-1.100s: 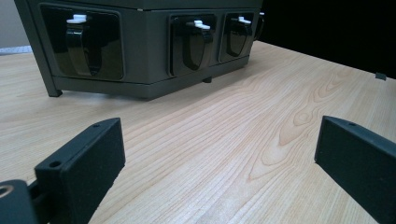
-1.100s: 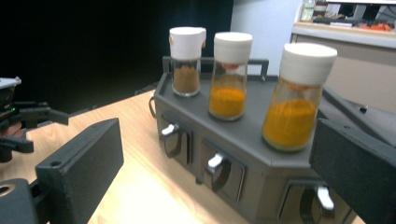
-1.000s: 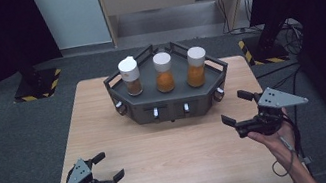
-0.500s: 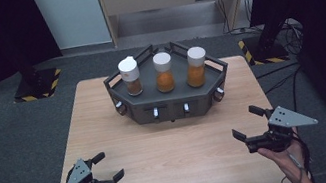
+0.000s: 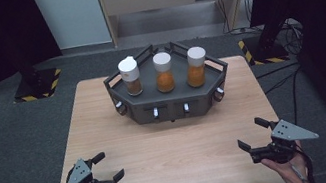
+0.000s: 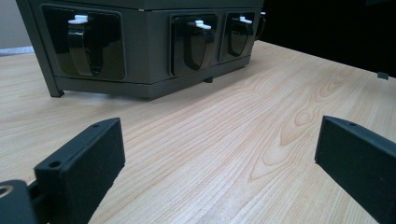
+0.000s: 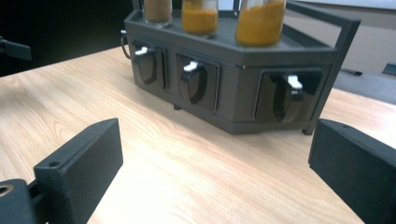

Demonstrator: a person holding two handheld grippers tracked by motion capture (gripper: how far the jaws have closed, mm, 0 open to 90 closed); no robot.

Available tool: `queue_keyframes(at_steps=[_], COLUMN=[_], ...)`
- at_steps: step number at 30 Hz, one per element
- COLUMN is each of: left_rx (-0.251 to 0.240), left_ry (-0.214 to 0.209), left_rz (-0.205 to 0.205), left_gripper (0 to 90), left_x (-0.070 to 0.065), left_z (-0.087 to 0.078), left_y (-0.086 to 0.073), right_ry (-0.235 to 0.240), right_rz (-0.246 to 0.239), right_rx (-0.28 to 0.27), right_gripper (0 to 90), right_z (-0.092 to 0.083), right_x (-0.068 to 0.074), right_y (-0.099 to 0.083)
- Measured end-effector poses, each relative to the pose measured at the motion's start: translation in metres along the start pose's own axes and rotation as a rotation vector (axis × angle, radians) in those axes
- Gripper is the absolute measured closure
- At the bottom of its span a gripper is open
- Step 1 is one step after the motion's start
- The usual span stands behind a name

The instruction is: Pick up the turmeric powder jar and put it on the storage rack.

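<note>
On the far half of the table (image 5: 170,141) stands the rack (image 5: 170,101), a dark grey, angular metal stand with thin rails round its top and four recessed black levers along its front faces, each tipped with a small white tab (image 7: 190,66). No writing or label can be read on it. Three clear jars with white caps stand in a row on the rack: the left jar (image 5: 130,76) holds brown powder, the middle jar (image 5: 164,72) orange powder, and the right jar (image 5: 196,67) orange-yellow powder.

Well in front of the rack and to its left, the left gripper (image 5: 106,167) hovers near the table's near edge, jaws spread wide with nothing between them. Well in front of the rack and to its right, the right gripper (image 5: 256,135) is likewise wide open and empty. Both have blocky matt black jaws and a grey three-cornered plate on top.

The table is pale wood with a clear grain. Around the rack's table lies grey carpet; beyond the rack are black-and-yellow striped stand bases, cables and a light wall.
</note>
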State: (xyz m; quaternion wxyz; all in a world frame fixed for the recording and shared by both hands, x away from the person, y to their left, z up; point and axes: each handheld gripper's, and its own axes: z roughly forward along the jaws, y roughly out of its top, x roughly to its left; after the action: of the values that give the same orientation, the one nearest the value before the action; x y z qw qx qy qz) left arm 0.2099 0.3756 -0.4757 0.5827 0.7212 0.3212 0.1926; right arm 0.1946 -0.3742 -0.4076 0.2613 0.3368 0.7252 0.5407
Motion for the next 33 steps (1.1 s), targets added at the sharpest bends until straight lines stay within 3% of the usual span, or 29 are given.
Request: queue_keyframes(at_steps=[11,18,33], left_rx=[0.002,-0.001,-0.002], left_ry=[-0.001,-0.006,-0.011], left_rz=[0.002,0.005,0.006], left_gripper=[0.4,0.5,0.5], left_x=[0.000,0.000,0.001], left_z=[0.000,0.000,0.001], left_y=[0.000,0.000,0.000], right_ry=[-0.009,-0.014,-0.003], right_rz=[0.049,0.029,0.046], right_rx=[0.025,0.024,0.030], right_gripper=[3.3,3.3,3.7], right_z=[-0.004,-0.003,-0.003], right_x=[-0.003,-0.002,-0.006], right_y=[-0.020,-0.023,-0.025])
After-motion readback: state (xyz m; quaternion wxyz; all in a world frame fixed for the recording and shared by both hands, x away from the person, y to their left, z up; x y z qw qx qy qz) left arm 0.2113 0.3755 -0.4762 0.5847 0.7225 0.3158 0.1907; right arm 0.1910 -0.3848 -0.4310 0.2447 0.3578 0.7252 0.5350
